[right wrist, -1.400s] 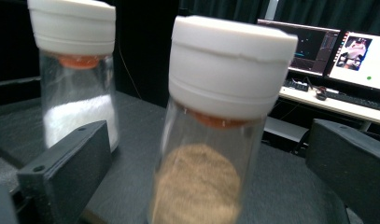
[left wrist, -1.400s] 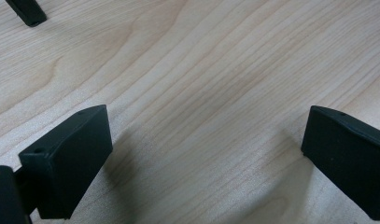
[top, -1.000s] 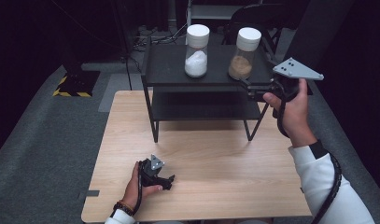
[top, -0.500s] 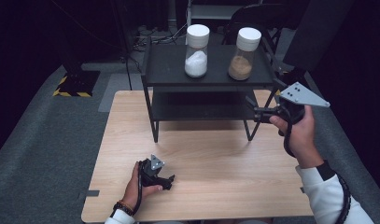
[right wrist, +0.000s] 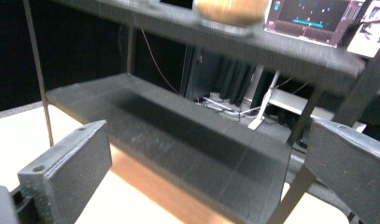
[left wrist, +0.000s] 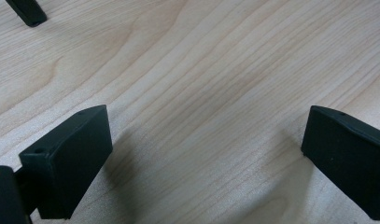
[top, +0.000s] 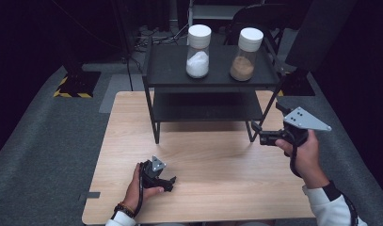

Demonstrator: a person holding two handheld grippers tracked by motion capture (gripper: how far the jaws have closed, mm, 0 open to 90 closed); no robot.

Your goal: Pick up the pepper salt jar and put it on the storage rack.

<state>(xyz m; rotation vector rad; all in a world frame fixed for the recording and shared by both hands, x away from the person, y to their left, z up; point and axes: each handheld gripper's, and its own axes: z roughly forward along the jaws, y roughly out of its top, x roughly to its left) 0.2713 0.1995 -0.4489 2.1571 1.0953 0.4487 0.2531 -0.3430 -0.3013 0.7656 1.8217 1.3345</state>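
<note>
Two white-lidded jars stand on the top of a black two-level shelf point(top: 170, 70): one with white powder point(top: 198, 45), one with brown powder point(top: 245, 48). My right gripper point(top: 256, 133) is held in the air beside the shelf's front right leg, open, with nothing between its fingers. In the right gripper view the lower shelf board point(right wrist: 178, 135) lies ahead and the brown jar's base point(right wrist: 232, 11) shows above. My left gripper point(top: 170, 182) rests low on the wooden table point(top: 217, 165) near its front edge, open over bare wood point(left wrist: 201, 116).
The shelf's front left leg point(top: 156, 127) stands on the table; a leg foot point(left wrist: 29, 11) appears in the left gripper view. Grey carpet point(top: 48, 141) surrounds the table. A black stand base with yellow-black tape point(top: 76, 84) sits at the far left.
My right gripper has come down and back from the brown jar's level on the top shelf to beside the front right leg. The left gripper has stayed put.
</note>
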